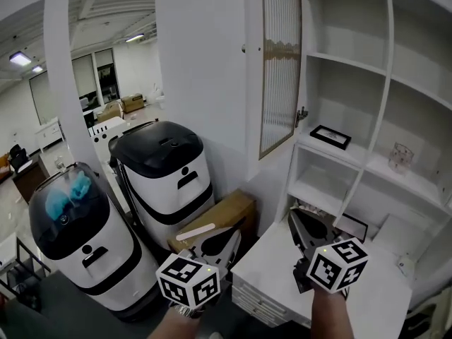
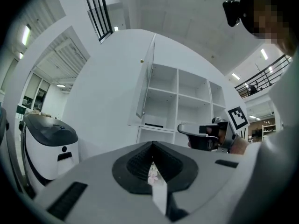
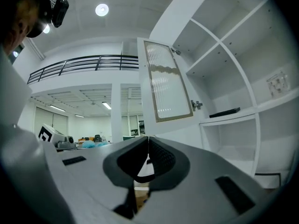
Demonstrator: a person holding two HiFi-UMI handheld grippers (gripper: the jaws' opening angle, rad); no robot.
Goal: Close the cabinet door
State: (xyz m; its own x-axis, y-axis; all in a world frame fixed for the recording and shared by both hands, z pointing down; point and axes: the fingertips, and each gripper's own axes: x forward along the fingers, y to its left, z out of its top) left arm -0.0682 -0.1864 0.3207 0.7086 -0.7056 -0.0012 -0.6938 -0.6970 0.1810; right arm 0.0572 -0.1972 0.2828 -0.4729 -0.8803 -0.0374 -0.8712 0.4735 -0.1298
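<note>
The ribbed-glass cabinet door (image 1: 280, 62) stands open. My left claw (image 1: 212, 244) and right claw (image 1: 300, 224) are both pressed together, neither touching it.

**Room Condition: White Open-Plan Interior**

White wall (image 1: 205, 62) and pillar (image 1: 60, 83), both plain. Ceiling light panels (image 1: 20, 58) are lit in the office beyond. A white cabinet (image 1: 346, 20) stands at right. Two white-and-black machines (image 1: 169, 182) and a cardboard box (image 1: 219, 221) stand on the floor beside it. A railed mezzanine (image 3: 84, 62) runs overhead.
</note>
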